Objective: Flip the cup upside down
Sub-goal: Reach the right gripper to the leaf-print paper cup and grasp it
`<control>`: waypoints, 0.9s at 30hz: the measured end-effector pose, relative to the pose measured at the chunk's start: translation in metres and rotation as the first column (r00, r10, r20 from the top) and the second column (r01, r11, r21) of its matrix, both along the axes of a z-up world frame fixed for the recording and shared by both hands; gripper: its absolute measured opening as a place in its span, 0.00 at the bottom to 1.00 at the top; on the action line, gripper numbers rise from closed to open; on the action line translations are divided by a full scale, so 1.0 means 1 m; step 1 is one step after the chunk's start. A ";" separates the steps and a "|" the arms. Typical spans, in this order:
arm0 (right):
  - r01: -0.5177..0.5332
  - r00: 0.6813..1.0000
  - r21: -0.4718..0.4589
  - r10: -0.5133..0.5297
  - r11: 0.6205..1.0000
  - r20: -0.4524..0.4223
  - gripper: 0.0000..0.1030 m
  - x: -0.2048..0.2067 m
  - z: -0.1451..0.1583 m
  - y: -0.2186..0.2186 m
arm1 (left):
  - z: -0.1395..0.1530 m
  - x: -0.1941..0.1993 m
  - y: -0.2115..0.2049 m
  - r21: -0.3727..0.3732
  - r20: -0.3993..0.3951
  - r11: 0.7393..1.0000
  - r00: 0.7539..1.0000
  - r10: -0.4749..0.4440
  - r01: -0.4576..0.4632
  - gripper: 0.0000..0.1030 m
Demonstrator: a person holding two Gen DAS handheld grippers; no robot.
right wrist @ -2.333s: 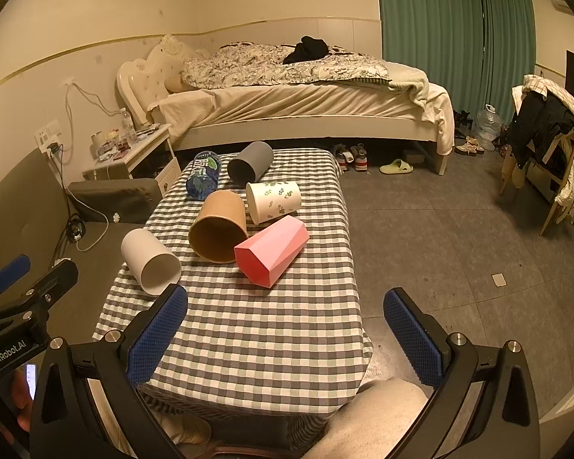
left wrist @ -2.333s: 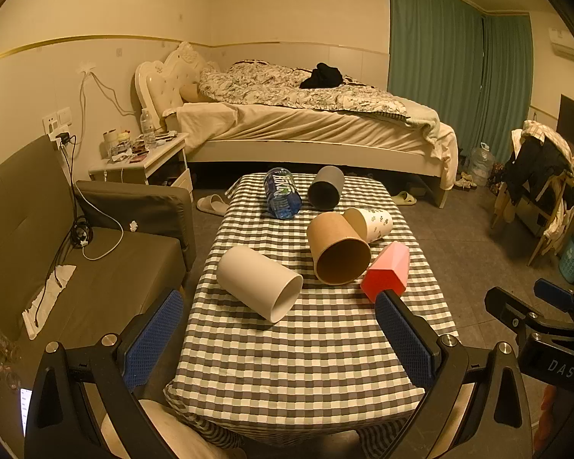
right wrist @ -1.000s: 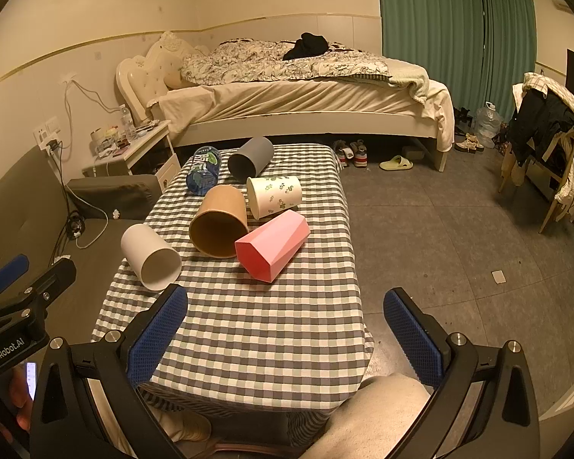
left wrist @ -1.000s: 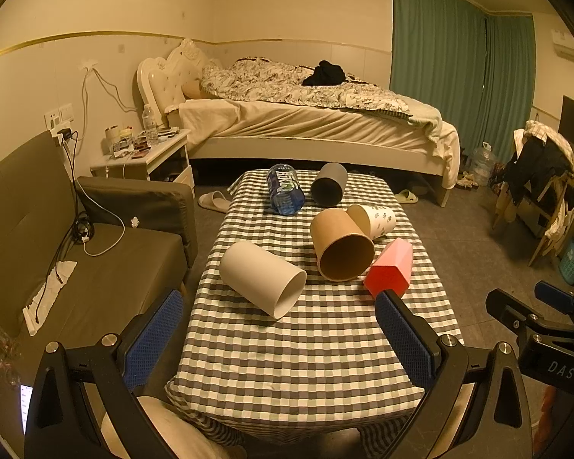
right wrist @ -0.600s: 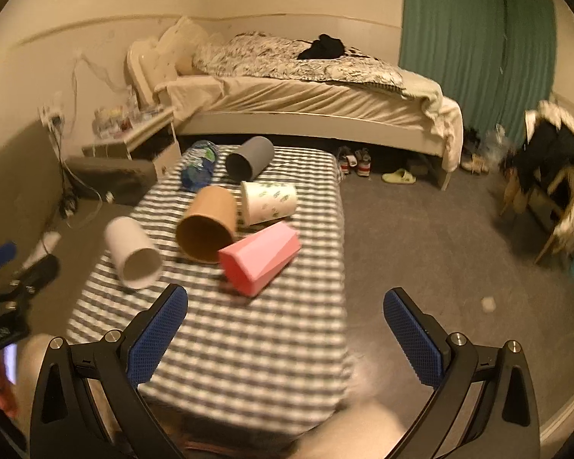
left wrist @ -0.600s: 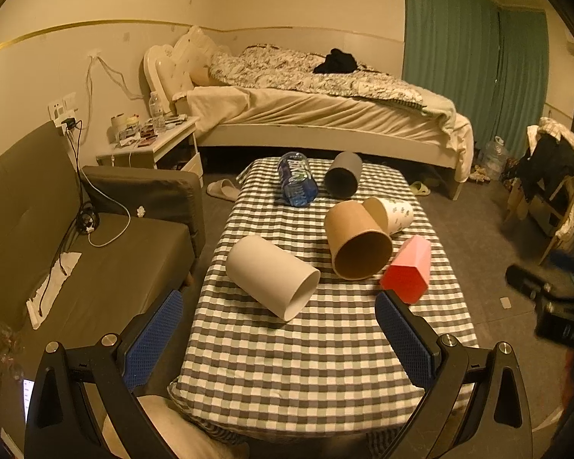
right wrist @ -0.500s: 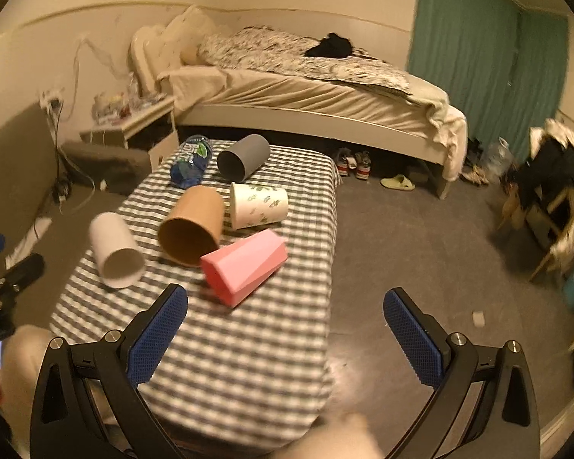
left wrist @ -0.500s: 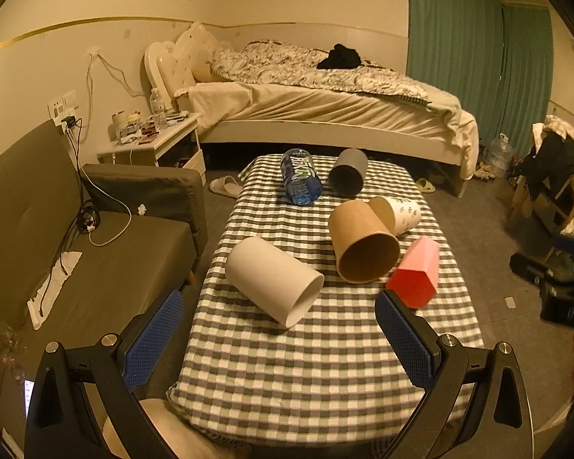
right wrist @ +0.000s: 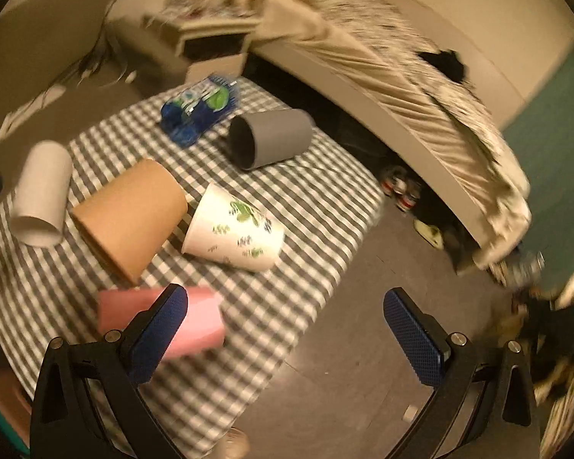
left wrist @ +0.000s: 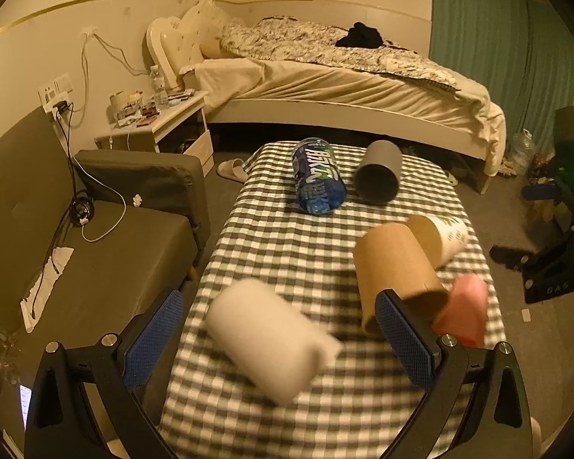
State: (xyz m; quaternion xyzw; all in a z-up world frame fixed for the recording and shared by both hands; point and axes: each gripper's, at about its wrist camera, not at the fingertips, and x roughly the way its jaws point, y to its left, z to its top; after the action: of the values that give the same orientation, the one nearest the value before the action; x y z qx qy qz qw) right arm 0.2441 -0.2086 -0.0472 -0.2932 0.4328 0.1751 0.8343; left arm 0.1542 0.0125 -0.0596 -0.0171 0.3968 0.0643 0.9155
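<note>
1. Left tool (left wrist: 279, 340): jaws spread wide, nothing between the pads; it hangs above the near end of the checkered surface (left wrist: 287, 252).
2. Right tool (right wrist: 285, 323): jaws also spread wide and empty; it hangs over the right edge of the surface, partly over the floor (right wrist: 363, 363). This view is motion-blurred.
3. All cups lie on their sides on the surface; none stands on its rim.
4. White cup (left wrist: 269, 340): blurred, lying between and just ahead of the left tool's pads, mouth toward the camera and to the right. Not touched by either pad. In the right view it (right wrist: 42, 195) lies at the far left of the surface.
5. Brown cup (left wrist: 395, 271): ahead of the left tool's right pad, which overlaps its mouth in the picture; contact cannot be told. In the right view (right wrist: 130, 214) it lies well ahead of the right tool's left pad.
6. Pink cup (right wrist: 204, 323): faceted, behind the right tool's left pad in the picture, outside the jaw gap; touching or not cannot be told.
7. Patterned white cup (right wrist: 235, 229): just beside the brown cup's base.
8. Grey cup (right wrist: 271, 137) and a blue-labelled bottle (right wrist: 199, 111) lie at the far end of the surface, near the bed (left wrist: 344, 80).
</note>
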 end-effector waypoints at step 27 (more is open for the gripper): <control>-0.250 0.945 -0.108 0.218 0.962 -0.245 0.65 0.095 -0.089 0.064 | -0.024 0.051 0.018 0.000 -0.065 0.998 0.996 0.057 -0.058 1.00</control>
State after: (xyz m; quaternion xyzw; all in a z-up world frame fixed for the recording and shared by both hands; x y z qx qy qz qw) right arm 0.3392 -0.1451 -0.1362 -0.3770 0.4997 0.2757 0.7294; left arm 0.2057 0.0310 -0.0831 -0.0273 0.4259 0.0908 0.8998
